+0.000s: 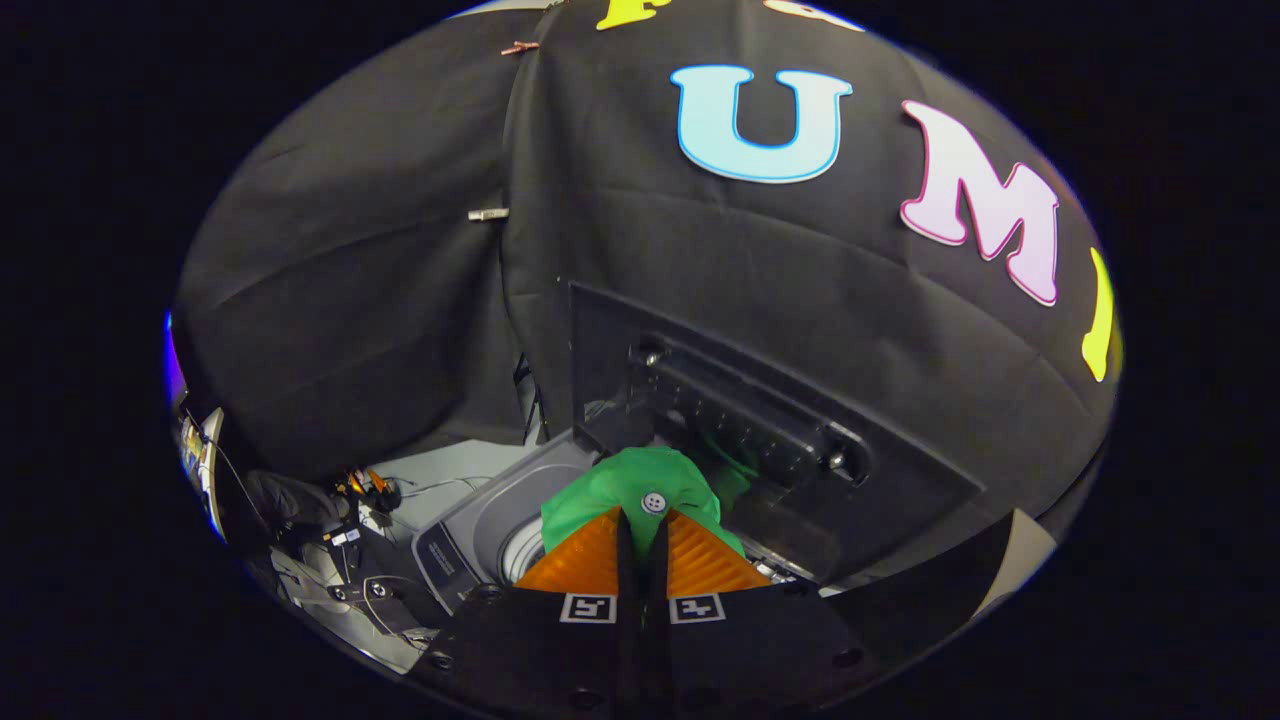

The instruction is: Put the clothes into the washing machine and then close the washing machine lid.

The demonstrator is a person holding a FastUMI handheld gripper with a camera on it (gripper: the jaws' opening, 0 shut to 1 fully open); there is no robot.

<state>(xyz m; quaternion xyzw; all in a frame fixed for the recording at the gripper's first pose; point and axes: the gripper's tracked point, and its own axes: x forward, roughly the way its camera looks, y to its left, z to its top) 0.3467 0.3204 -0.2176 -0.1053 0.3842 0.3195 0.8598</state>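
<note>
1. Holding a green garment (640, 480), bunched and with a pale button (654, 502) showing, just ahead of the gripper (640, 520).
2. Jaws standing nearly closed, only a thin slit between them, pinching a fold of the garment from both sides.
3. Hanging over the washer (470, 530), right above its opening.
4. Showing part of the round drum (520, 555) just beside and below the one jaw; contents of the drum hidden by the garment and jaws, so cannot tell.
5. Standing upright behind the opening: the dark lid (760, 430), raised and tilted back against the black cloth wall (380, 300).
6. Mirroring a patch of green in the lid's glossy face, just beyond the garment.
7. Running along one side of the opening: the washer's grey rim with a dark control panel (440, 562) at its near corner.
8. Leaving open room between the garment and that rim on the drum side; crowding close on the other side, where the garment sits near the lid's lower edge.
9. Lying beyond the washer, on the floor near the cloth wall: cables and small gear (365, 490), well apart from the jaws.
</note>
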